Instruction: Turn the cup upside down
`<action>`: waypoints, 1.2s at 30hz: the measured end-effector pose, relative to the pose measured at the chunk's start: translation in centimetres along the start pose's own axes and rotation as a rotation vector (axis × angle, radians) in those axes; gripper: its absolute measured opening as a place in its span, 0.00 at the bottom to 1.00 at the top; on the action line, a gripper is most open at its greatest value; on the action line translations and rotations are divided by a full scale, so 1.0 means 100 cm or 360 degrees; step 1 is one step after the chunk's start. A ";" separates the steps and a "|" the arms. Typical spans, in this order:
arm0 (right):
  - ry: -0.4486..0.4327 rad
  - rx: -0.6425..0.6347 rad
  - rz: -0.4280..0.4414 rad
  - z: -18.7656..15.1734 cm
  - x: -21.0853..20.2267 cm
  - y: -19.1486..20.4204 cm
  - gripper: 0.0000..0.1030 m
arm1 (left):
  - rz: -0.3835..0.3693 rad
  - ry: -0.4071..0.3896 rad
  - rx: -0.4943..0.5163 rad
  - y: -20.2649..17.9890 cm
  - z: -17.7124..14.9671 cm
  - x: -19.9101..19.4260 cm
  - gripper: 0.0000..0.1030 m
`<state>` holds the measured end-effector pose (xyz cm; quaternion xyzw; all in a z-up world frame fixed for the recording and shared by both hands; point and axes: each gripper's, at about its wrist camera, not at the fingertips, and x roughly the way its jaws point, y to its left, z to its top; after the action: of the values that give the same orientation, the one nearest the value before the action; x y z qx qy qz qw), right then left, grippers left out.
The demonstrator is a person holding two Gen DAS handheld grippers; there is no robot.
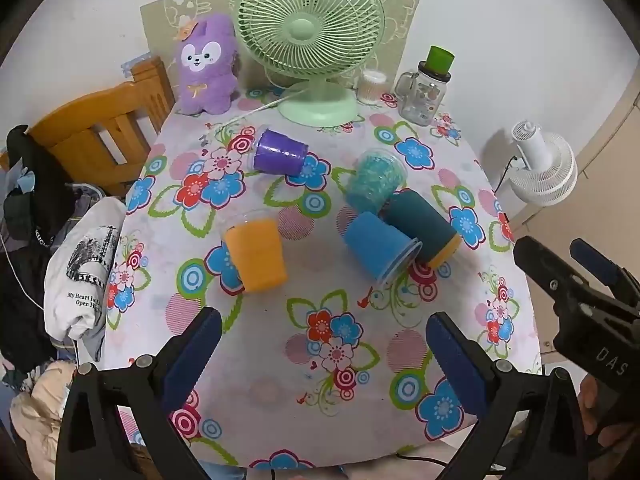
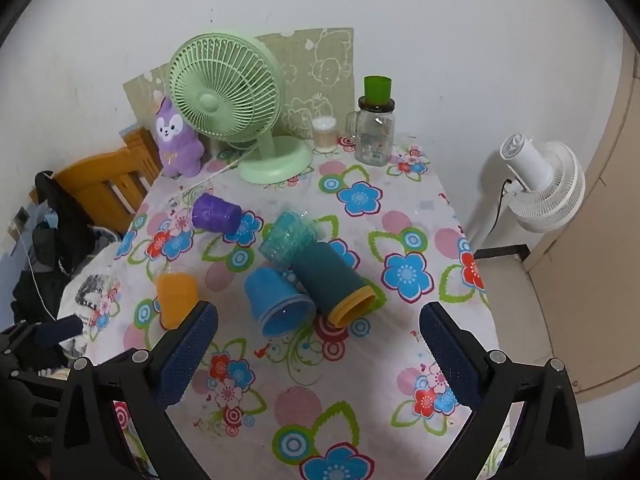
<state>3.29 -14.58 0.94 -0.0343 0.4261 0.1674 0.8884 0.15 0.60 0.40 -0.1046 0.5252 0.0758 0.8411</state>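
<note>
Several cups lie on their sides on the floral tablecloth (image 1: 332,400): an orange cup (image 1: 256,254) (image 2: 176,294), a purple cup (image 1: 280,152) (image 2: 216,213), a glittery teal cup (image 1: 374,180) (image 2: 286,238), a light blue cup (image 1: 380,246) (image 2: 276,300) and a dark teal cup with a yellow rim (image 1: 424,230) (image 2: 332,280). My left gripper (image 1: 324,330) is open and empty above the table's near part, short of the orange cup. My right gripper (image 2: 318,322) is open and empty, just in front of the light blue and dark teal cups; it also shows in the left wrist view (image 1: 556,252).
A green desk fan (image 1: 312,40), a purple plush toy (image 1: 206,66), a cotton-swab tub (image 1: 372,86) and a glass jar with a green cup on top (image 1: 426,92) stand at the table's back. A wooden chair (image 1: 100,132) with clothes is left; a white fan (image 1: 540,164) is right.
</note>
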 end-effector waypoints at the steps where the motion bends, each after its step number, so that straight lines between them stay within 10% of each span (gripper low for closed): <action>1: 0.0004 -0.0002 -0.0001 0.001 0.001 0.000 0.99 | 0.0003 -0.0002 -0.0001 0.000 0.000 0.000 1.00; 36: 0.0100 -0.0131 -0.0001 -0.001 0.012 0.008 0.99 | 0.0065 -0.0080 -0.0063 0.004 0.003 -0.003 1.00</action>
<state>3.63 -13.50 0.03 -0.0763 0.4464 0.1833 0.8725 0.16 1.06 0.70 -0.1085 0.5043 0.1058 0.8501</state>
